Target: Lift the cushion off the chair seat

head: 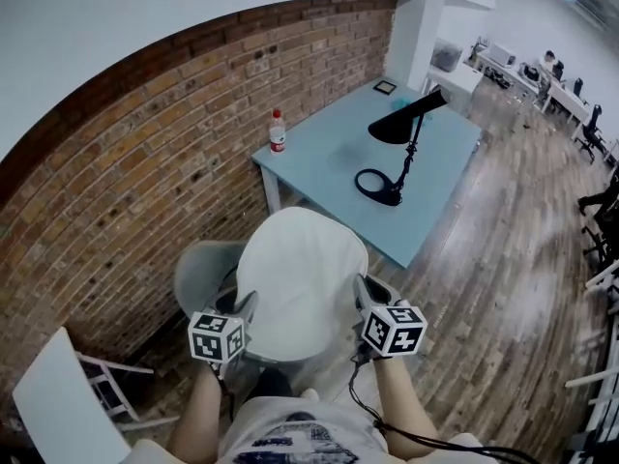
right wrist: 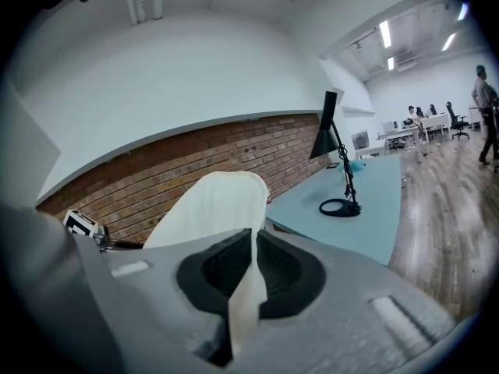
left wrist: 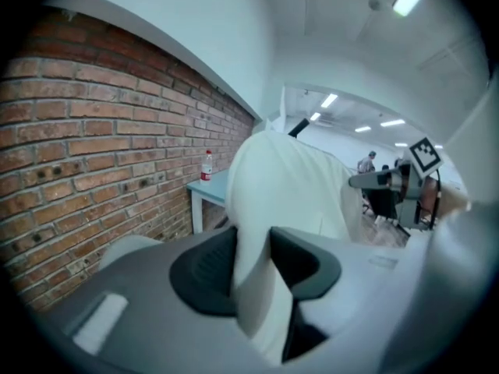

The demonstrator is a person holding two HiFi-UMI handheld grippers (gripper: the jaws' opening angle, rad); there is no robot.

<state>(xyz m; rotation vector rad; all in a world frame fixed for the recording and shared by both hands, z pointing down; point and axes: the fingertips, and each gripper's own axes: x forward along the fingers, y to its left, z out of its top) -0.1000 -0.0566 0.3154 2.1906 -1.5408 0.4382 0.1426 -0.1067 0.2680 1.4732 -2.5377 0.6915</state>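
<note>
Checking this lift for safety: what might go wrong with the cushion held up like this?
The right gripper pinches only a thin edge of the cushion; it may slip out, leaving the cushion hanging from the left gripper. Swung forward, the cushion might knock the lamp or bottle on the table.

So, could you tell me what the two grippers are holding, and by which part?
Both hold the white fabric cushion: the left gripper pinches its left edge, the right gripper its right edge.

Left gripper (head: 247, 304), right gripper (head: 366, 288) (jaws clamped)
</note>
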